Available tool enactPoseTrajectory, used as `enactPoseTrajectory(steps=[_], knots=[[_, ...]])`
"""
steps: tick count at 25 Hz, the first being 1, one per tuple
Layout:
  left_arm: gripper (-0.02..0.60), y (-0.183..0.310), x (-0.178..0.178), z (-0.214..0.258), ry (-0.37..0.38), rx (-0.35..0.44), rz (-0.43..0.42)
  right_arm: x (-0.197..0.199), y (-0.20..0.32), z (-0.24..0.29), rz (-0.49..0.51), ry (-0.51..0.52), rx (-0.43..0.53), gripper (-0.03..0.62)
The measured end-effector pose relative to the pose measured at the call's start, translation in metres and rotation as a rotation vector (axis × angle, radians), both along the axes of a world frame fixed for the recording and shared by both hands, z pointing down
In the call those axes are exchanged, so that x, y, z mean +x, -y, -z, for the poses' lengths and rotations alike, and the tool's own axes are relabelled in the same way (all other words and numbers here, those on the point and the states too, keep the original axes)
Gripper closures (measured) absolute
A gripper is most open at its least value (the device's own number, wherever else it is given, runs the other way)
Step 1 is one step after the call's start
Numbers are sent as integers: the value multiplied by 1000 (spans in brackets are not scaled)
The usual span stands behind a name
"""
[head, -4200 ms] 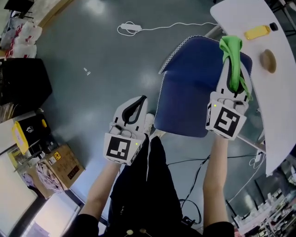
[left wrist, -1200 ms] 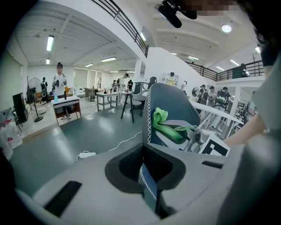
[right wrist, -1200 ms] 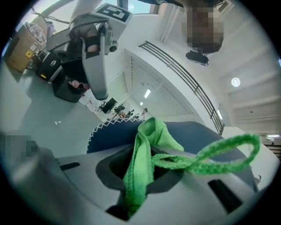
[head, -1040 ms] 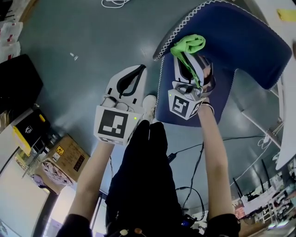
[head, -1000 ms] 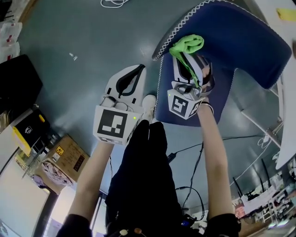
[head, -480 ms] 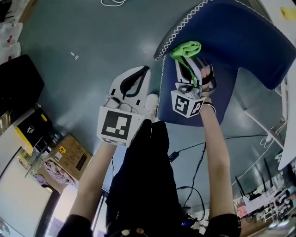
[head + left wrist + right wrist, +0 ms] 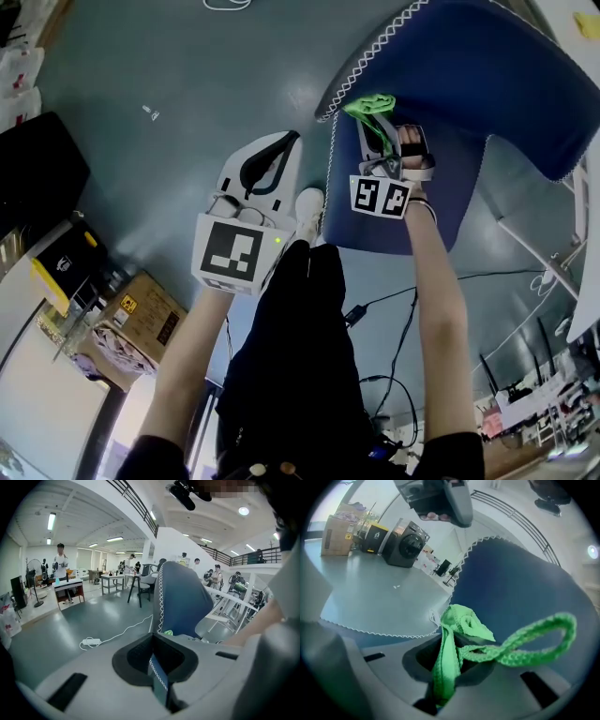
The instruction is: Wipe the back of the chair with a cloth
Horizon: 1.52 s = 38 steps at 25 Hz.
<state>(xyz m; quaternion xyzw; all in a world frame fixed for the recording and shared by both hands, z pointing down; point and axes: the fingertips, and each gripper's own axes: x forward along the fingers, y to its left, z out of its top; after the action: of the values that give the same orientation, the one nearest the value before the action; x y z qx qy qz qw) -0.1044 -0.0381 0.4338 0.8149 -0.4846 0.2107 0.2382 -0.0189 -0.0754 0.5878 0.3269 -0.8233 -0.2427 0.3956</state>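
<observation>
A green cloth (image 7: 370,105) sits pinched between the jaws of the right gripper (image 7: 379,129). Its bunched end lies against the blue chair (image 7: 487,84), just inside the white zigzag-stitched left edge (image 7: 366,58), and a loose loop of the cloth trails to the right in the right gripper view. The bunch appears to touch the upholstery, though neither view settles whether it is pressed on or held just off.

The left gripper (image 7: 270,161) hangs apart from the chair on its left, above the grey floor (image 7: 169,75). Its jaws are pressed together with nothing between them.

The person's white shoe (image 7: 307,202) stands near the chair's near edge. A cardboard box (image 7: 131,319) lies well off to the near left.

By the look of it, the wipe is under way at the left margin of the back. The wide blue stretch to the right and far side has the cloth nowhere near it, and no mark on the fabric shows how much is already done.
</observation>
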Motion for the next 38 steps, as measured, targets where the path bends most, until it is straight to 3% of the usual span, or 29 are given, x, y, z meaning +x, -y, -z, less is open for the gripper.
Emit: enactPoseTrajectory(steps=[8, 19, 22, 27, 38], knots=[[578, -1, -8, 1, 4, 8, -5, 5, -3, -50, -26, -97, -193, 540], [578, 1, -16, 8, 7, 34, -29, 4, -7, -75, -69, -188, -373, 540], [578, -1, -15, 14, 7, 38, -35, 8, -7, -57, -105, -144, -348, 540], [578, -4, -11, 18, 5, 45, -51, 15, -7, -3, -207, 15, -239, 540], [578, 8, 31, 57, -42, 94, -93, 40, -17, 147, -318, 256, -44, 540]])
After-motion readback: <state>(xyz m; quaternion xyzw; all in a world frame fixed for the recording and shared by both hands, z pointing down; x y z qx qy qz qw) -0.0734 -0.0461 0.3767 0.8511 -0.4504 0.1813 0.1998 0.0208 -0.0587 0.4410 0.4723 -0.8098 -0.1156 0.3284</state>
